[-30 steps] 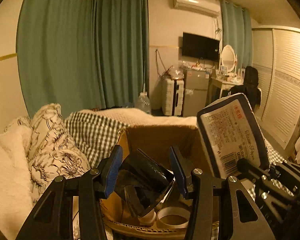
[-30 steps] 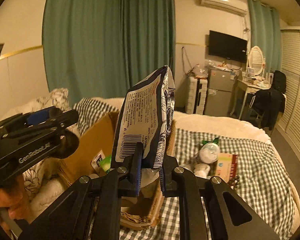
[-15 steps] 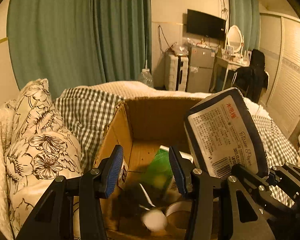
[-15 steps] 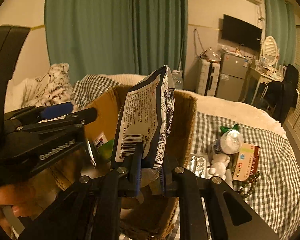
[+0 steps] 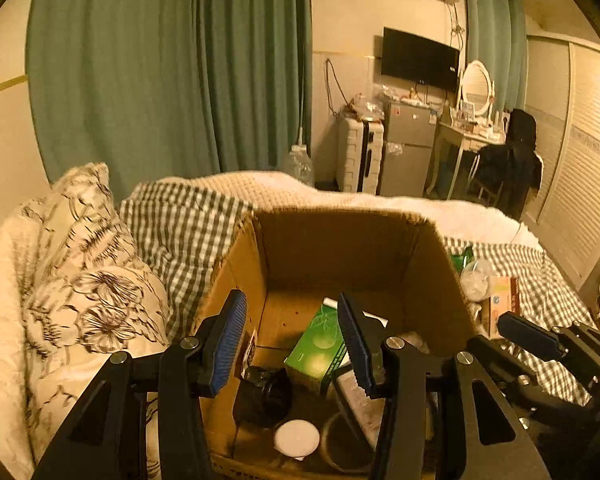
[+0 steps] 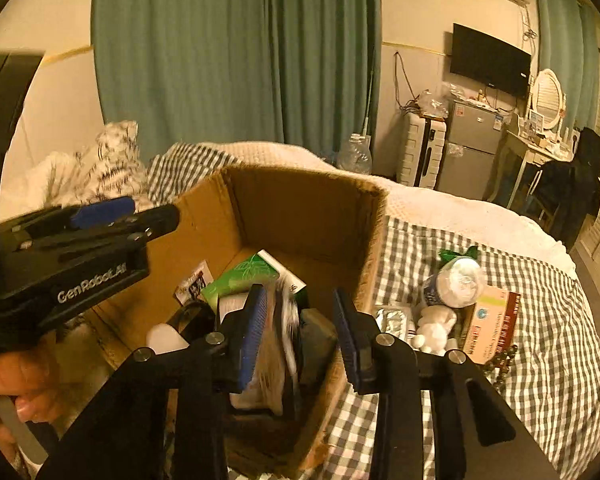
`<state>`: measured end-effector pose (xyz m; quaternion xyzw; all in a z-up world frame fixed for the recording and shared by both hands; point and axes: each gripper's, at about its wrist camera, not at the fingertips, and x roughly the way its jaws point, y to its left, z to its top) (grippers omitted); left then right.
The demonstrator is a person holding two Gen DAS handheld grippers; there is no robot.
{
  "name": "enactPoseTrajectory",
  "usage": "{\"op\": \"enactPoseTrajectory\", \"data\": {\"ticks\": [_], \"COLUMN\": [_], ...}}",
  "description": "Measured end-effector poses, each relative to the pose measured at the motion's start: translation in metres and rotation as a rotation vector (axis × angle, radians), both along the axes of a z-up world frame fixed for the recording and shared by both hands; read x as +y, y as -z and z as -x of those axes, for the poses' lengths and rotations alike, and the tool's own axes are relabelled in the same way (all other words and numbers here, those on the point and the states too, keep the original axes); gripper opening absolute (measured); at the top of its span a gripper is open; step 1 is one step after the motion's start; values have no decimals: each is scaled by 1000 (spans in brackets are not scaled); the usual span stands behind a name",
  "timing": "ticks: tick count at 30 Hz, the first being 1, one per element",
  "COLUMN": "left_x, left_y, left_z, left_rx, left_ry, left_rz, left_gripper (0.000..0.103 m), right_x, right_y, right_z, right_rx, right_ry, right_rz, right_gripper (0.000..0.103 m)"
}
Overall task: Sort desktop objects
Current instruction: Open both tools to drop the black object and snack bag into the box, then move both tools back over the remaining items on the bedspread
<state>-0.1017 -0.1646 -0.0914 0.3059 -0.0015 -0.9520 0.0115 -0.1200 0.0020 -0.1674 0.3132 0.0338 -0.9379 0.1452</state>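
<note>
An open cardboard box (image 5: 332, 248) stands on the bed and holds a green carton (image 5: 320, 340), a black object (image 5: 264, 396) and a white round lid (image 5: 296, 436). My left gripper (image 5: 292, 344) hovers open over the box with nothing between its blue pads. In the right wrist view my right gripper (image 6: 300, 336) is over the box's (image 6: 300, 216) right side. Its jaws are opening, and a blurred dark-edged tissue pack (image 6: 278, 344) drops between them, free of the pads. The left gripper (image 6: 100, 216) shows at the left, held by a hand (image 6: 20, 380).
On the checked bedspread right of the box lie a green-capped bottle (image 6: 456, 280), a red and white carton (image 6: 492, 324), a small white figure (image 6: 436, 324), a foil blister pack (image 6: 392, 316) and dark beads (image 6: 500, 360). Flowered pillows (image 5: 80, 280) lie on the left.
The left gripper let go of the black object, which fell into the box. The right gripper's jaws parted and the tissue pack slid down into the box. Both grippers sank towards the box.
</note>
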Motion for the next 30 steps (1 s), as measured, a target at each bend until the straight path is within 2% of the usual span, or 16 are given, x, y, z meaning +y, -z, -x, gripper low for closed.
{"op": "enactPoseTrajectory", "data": {"ticks": [2, 5, 7, 9, 11, 12, 16, 19, 24, 30], "left_x": [3, 13, 23, 35, 47, 52, 76, 94, 118, 151], "left_y": [-12, -33, -46, -58, -68, -72, -86, -94, -96, -81], "left_z": [-4, -14, -23, -33, -44, -48, -60, -64, -60, -50], "left_rx": [22, 56, 74, 95, 119, 129, 154, 156, 141, 95], "left_ry": [-11, -21, -8, -5, 2, 5, 33, 31, 44, 60], "left_rz": [-16, -26, -5, 22, 34, 35, 25, 8, -30, -22], "left_gripper": [62, 71, 78, 86, 99, 101, 103, 103, 103, 103], "right_x": [8, 25, 40, 55, 69, 77, 111, 140, 182, 224], "right_y": [-13, -33, -46, -58, -67, -72, -89, -98, -104, -102], "right_z": [-7, -20, -29, -37, -43, -46, -59, -66, -70, -64], "right_rx": [19, 53, 76, 92, 104, 109, 149, 163, 160, 147], "right_ry": [3, 11, 25, 45, 61, 70, 115, 160, 225, 274], "right_rz": [8, 35, 67, 96, 115, 121, 134, 139, 129, 101], "right_gripper": [34, 44, 54, 58, 59, 61, 81, 90, 94, 99]}}
